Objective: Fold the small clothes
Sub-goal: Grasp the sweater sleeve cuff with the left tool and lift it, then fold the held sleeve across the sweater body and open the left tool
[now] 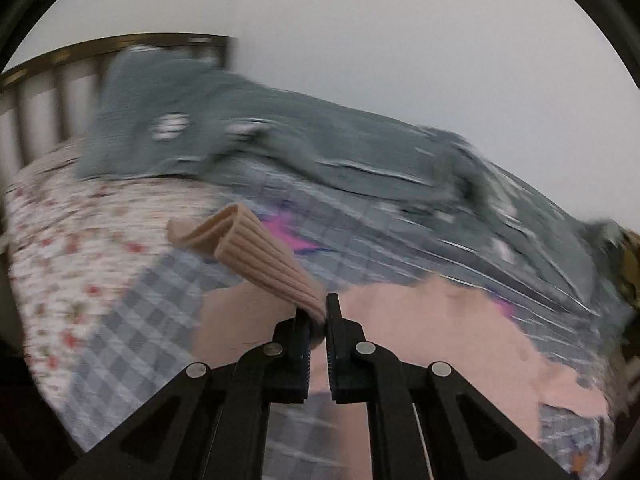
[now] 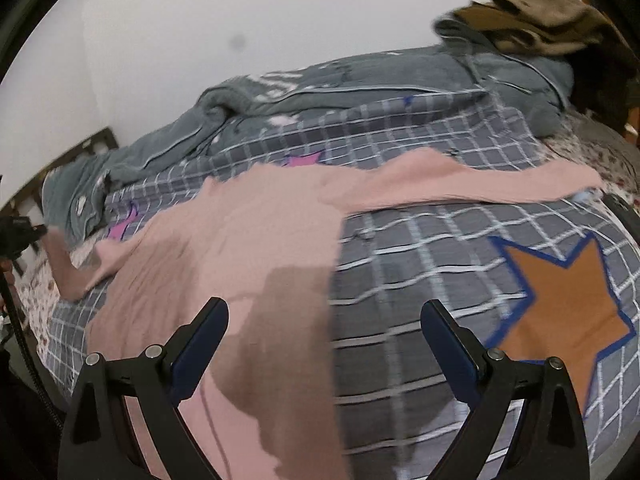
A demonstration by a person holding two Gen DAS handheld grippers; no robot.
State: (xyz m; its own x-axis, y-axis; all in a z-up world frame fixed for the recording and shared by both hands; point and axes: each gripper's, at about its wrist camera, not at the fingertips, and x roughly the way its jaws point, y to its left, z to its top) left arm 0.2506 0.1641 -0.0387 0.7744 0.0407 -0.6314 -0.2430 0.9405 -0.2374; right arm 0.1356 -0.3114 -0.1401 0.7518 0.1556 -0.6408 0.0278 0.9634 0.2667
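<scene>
A pink garment (image 2: 240, 240) lies spread across a grey checked quilt (image 2: 420, 280) on a bed, one sleeve (image 2: 480, 184) stretched out toward the far right. The left claw (image 1: 318, 312) is clamped on the ribbed cuff (image 1: 248, 248) of the other sleeve, holding it raised above the bed; the loose cuff end stands open beyond the jaws. The right claw (image 2: 324, 332) hovers over the garment's body with its jaws wide apart and nothing between them. A crumpled grey-green blanket (image 1: 280, 140) lies along the wall behind.

The step in hand appears to be the first sleeve fold. Next, the left claw would likely need to carry the cuff across the garment's body and lay it flat, while the right claw steadies the fabric.
</scene>
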